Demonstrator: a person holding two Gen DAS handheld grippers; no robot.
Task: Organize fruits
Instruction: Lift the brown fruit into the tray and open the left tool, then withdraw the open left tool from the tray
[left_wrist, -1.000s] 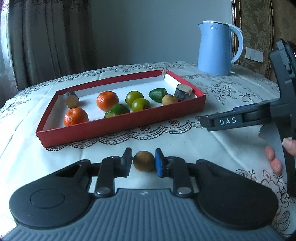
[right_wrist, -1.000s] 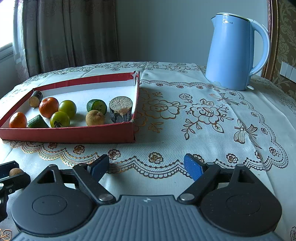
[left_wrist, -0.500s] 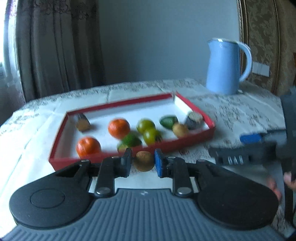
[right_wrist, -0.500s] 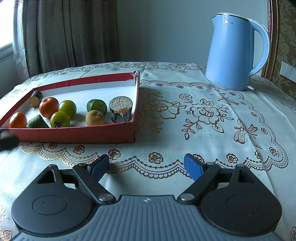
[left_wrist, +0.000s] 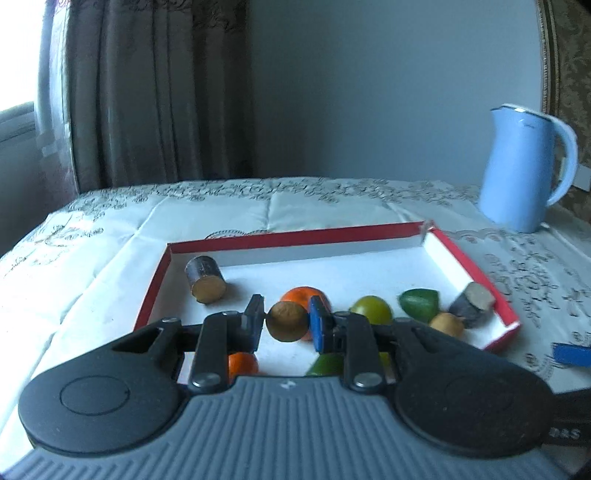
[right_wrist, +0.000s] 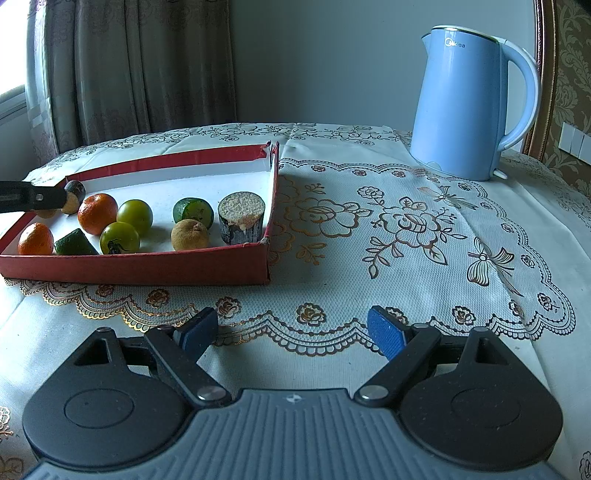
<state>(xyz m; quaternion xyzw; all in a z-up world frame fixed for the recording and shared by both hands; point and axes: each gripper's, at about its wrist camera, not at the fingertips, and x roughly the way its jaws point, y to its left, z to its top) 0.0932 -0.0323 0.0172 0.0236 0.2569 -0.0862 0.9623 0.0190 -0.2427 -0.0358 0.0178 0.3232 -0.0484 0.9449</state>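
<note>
While holding the left claw (left_wrist: 287, 325) over the near part of the red cardboard tray (left_wrist: 295, 238), grips a small brown round fruit (left_wrist: 286, 319) between the blue pads, jaws narrow and pressed on both sides of it. Holds that fruit in the air above the white tray floor, in front of an orange mandarin (left_wrist: 301, 295) as seen from the left wrist.

Shows more in the tray from that view: a dark cylinder piece with a tan cut end (left_wrist: 205, 280) lying in the far left corner, a second mandarin (left_wrist: 242, 363) near and partly hidden behind the left finger, a yellow-green round fruit (left_wrist: 371, 308) to the right, then a green piece (left_wrist: 419, 302), a small tan fruit (left_wrist: 445, 324) and a dark stump with a pale cut top (left_wrist: 472, 304) at the right wall.

Holds the right claw (right_wrist: 295, 332) wide, with nothing between the pads, low over the lace tablecloth (right_wrist: 406, 221) at the near edge of the tabletop, near and to the right of the tray. Shows from there the tray's near wall, two green round fruits (right_wrist: 135, 216) side by side behind it, a green citrus (right_wrist: 192, 212) just left of the upright stump, and the tan fruit touching or almost touching that stump; cannot tell which. Catches the black body of the left claw reaching in over the tray's far left end.

Stands well apart on the far right of the tabletop: a light blue electric kettle (right_wrist: 469, 107).
</note>
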